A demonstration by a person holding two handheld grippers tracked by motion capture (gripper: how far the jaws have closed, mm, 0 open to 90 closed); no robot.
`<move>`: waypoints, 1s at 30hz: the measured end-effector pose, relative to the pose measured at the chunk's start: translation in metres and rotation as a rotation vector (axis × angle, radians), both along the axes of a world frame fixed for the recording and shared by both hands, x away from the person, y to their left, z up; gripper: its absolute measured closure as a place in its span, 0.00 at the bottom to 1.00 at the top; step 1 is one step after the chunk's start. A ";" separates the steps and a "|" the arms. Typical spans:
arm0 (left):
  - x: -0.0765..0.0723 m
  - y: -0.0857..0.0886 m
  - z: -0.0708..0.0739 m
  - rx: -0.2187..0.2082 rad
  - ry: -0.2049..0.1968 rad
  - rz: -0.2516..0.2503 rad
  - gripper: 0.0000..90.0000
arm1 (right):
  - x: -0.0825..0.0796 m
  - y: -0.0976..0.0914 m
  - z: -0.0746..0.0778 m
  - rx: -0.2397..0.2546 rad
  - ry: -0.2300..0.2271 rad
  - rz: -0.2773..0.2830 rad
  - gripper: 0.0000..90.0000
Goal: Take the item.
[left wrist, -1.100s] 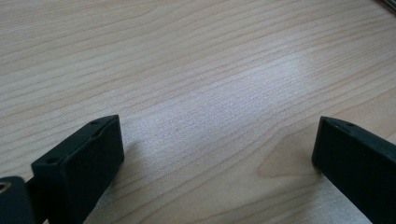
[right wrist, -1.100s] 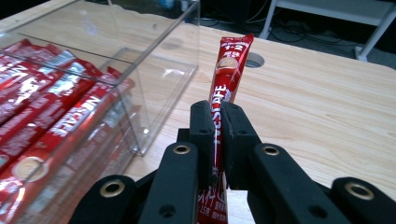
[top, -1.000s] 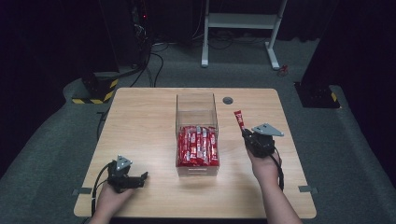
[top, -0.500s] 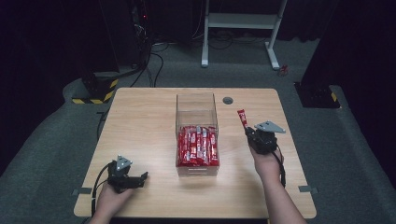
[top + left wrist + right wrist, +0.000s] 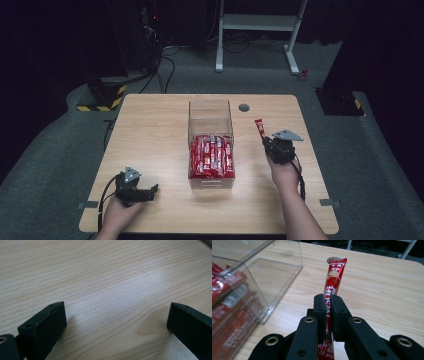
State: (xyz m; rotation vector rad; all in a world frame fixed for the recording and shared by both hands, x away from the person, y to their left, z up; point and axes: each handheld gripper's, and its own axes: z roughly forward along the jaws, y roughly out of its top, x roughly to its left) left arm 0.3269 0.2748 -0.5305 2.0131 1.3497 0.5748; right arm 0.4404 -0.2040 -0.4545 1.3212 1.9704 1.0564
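Observation:
My right gripper [image 5: 327, 302] is shut on a red coffee stick packet [image 5: 335, 277], which stands up between the jaws and points away over the table. In the high view this gripper [image 5: 267, 142] sits right of the clear plastic box [image 5: 210, 120], with the packet [image 5: 259, 127] sticking out toward the far side. The near half of the box holds several red stick packets [image 5: 212, 156]. My left gripper [image 5: 150, 192] rests at the table's near left corner, jaws open, with only bare wood [image 5: 112, 295] between them.
The wooden table [image 5: 150, 130] has a round grommet hole [image 5: 244, 107] behind the box. The box's far half [image 5: 274, 267] stands empty. Dark floor, cables and a white table frame [image 5: 255, 30] lie beyond the far edge.
My right gripper, still holding the packet, has shifted a little to the right and sunk slightly toward the table. The left gripper has stayed put.

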 end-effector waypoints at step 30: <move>-0.001 0.000 0.000 -0.001 -0.001 0.003 0.04 | 0.023 -0.013 -0.039 -0.023 0.100 -0.082 0.93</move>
